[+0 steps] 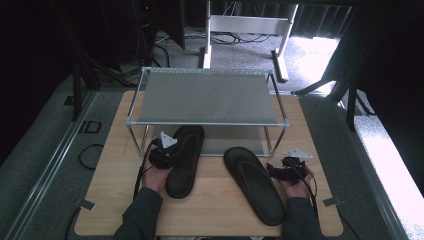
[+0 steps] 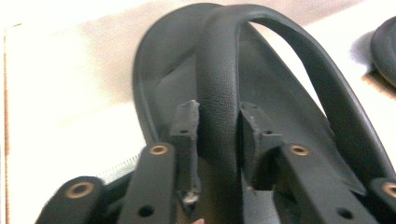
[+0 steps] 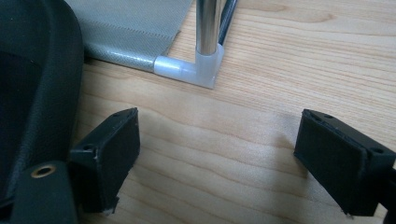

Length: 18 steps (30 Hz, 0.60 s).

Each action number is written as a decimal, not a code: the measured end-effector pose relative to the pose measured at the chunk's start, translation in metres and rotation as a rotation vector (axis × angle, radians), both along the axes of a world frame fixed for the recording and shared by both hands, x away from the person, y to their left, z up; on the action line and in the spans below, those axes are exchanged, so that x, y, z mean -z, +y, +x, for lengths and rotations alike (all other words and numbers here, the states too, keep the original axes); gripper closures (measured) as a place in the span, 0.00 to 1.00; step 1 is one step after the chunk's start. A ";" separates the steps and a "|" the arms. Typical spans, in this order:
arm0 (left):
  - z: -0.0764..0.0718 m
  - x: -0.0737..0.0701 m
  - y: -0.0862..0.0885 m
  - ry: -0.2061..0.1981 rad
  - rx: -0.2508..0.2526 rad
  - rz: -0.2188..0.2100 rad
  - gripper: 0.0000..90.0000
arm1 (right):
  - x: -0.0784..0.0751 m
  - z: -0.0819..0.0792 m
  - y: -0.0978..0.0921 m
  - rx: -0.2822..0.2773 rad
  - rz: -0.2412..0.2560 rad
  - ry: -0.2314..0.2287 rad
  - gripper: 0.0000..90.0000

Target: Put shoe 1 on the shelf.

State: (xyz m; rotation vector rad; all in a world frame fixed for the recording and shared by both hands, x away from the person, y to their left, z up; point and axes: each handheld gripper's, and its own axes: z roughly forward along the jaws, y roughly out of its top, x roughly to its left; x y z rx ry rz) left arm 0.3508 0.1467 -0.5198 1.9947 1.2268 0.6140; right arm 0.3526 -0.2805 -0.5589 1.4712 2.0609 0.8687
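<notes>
Two black slippers lie on the wooden table (image 1: 110,170) in front of a two-tier shoe rack (image 1: 207,95). The left slipper (image 1: 186,162) points its toe toward the rack's lower shelf. My left gripper (image 1: 165,154) is at its left edge, and in the left gripper view this gripper (image 2: 217,128) is shut on the slipper's strap (image 2: 219,70). The right slipper (image 1: 255,186) lies slanted nearer the front. Just to its right, my right gripper (image 1: 281,172) stands open over bare wood (image 3: 222,140), with the slipper's edge (image 3: 37,70) beside its left finger.
The rack's front right leg (image 3: 208,42) and plastic corner joint stand close ahead of the right gripper, with the grey lower shelf fabric (image 3: 135,32) behind. Both shelves hold nothing. Cables and a white desk frame (image 1: 245,25) lie on the floor beyond the table.
</notes>
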 end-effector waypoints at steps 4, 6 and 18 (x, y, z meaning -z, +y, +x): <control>-0.003 0.000 0.000 -0.003 0.012 -0.007 0.68 | 0.000 0.000 0.000 0.000 0.000 0.000 0.15; -0.007 0.000 0.000 -0.008 0.014 -0.016 0.61 | 0.000 0.000 0.000 0.000 0.000 0.000 0.15; -0.035 -0.008 0.008 -0.037 0.048 -0.025 0.46 | 0.000 0.000 0.000 0.000 -0.001 0.000 0.16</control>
